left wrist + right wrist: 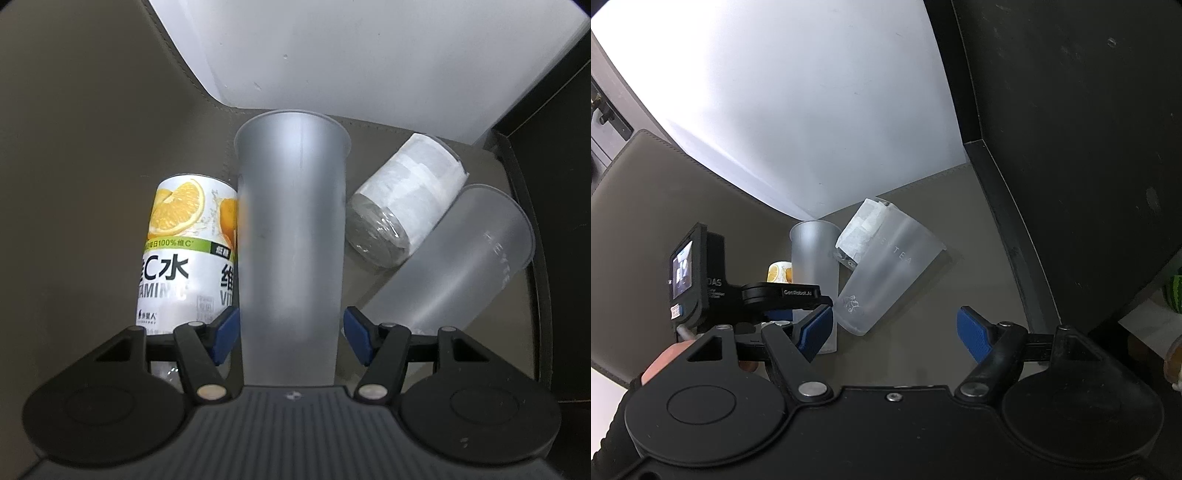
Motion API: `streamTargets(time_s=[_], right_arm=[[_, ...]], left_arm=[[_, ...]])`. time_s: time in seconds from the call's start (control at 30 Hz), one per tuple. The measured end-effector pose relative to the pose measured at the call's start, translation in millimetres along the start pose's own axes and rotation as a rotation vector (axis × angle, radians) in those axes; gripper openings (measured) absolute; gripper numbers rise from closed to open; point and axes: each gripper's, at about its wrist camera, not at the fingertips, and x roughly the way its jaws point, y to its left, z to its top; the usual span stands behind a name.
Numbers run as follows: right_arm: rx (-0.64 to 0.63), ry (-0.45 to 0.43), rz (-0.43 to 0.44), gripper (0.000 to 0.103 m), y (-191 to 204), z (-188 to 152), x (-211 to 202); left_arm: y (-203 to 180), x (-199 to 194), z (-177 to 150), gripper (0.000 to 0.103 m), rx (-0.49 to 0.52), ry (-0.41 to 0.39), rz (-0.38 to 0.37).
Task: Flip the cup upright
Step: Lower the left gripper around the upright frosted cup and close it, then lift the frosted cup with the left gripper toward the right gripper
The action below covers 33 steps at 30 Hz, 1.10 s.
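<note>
A grey-brown tabletop (92, 184) is seen below a white wall (332, 55), with a dark panel (1071, 129) standing beyond the right gripper's fingers. Between the left gripper's (291, 334) blue pads a tall frosted cup (290, 221) is held, rim at the far end and base toward the camera; the pads sit against its lower sides with no clear gap, so the fingers are judged clenched on it. In the right wrist view this cup appears upright, though whether its base rests on the table cannot be told. Just outside the right finger a second frosted cup (458, 258), printed with lettering, lies tipped on its side. Beyond it a clear bottle with a white label (402, 203) also lies tipped, touching that cup. Just outside the left finger a vitamin C water bottle (184, 254) with orange-slice artwork is seen, close against the held cup. The right gripper (894, 332) is spread wide, grasping nothing. If the held cup is released before it is settled flat, it may topple against its crowded neighbours. The smooth tapered wall may also slip between the pads.
</note>
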Motion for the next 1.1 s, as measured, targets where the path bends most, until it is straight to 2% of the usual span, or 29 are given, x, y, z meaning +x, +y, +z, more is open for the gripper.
streamTargets(time_s=[0.37, 0.53, 0.77, 1.1], right_arm=[[0.014, 0.004, -0.005, 0.074, 1, 0, 0], [0.024, 0.003, -0.004, 0.074, 1, 0, 1], [0.031, -0.006, 0.004, 0.074, 0, 0, -1], [0.053, -0.021, 0.043, 0.074, 3, -2, -11]], left_arm=[[-4, 21, 19, 0.065, -0.009, 0.072, 0.038], [-4, 24, 20, 0.064, -0.023, 0.088, 0.032], [2, 8, 16, 0.063, -0.032, 0.051, 0.022], [6, -36, 6, 0.063, -0.007, -0.010, -0.018]])
